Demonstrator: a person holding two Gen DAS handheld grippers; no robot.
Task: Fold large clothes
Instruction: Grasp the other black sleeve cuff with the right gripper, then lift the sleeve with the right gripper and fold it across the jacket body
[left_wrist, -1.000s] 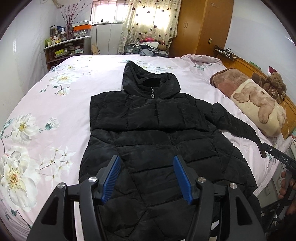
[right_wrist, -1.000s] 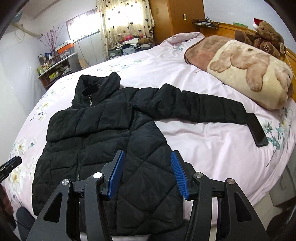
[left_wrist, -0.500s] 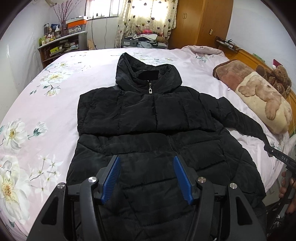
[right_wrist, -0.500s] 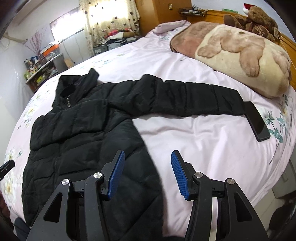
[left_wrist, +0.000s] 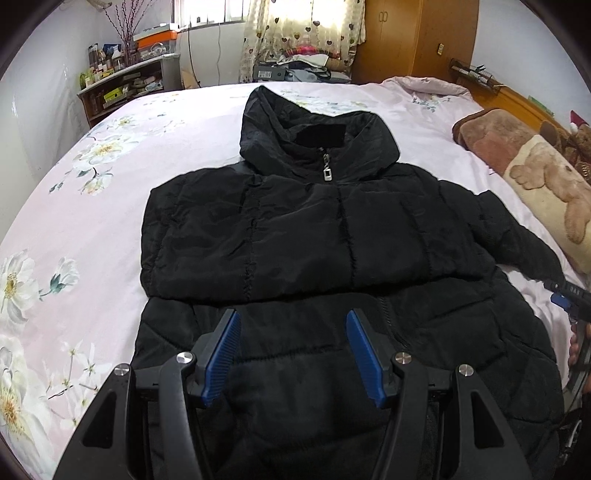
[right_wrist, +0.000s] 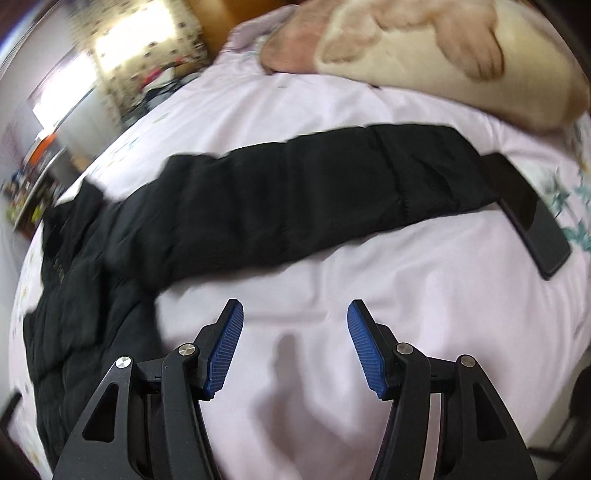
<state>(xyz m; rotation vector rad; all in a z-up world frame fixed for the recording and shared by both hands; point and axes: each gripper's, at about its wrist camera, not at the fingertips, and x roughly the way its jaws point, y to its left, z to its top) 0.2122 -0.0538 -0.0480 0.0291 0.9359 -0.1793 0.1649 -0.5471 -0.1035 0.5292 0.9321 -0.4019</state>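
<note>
A black hooded puffer jacket (left_wrist: 295, 236) lies flat, front up, on the pink floral bed (left_wrist: 92, 229), hood toward the far side. One sleeve lies folded across its chest. The other sleeve (right_wrist: 295, 199) stretches out straight over the sheet to a dark cuff (right_wrist: 532, 218). My left gripper (left_wrist: 293, 325) hangs open over the jacket's lower front, nothing between its blue pads. My right gripper (right_wrist: 295, 317) hovers over bare sheet just short of the outstretched sleeve; its jaws are opening and hold nothing. In the left wrist view the right gripper (left_wrist: 569, 295) shows at the right edge.
A bear-print blanket roll (right_wrist: 443, 59) lies beyond the sleeve, near the wooden headboard (left_wrist: 517, 99). A cluttered shelf (left_wrist: 125, 81), curtained window and wardrobe (left_wrist: 413, 37) stand past the bed's far side. A hand (left_wrist: 574, 347) shows at the right bed edge.
Both grippers have come down and forward. The left now sits closer over the jacket. The right swung off the jacket's hem onto bare sheet near the sleeve, rolling, and its jaws widened.
</note>
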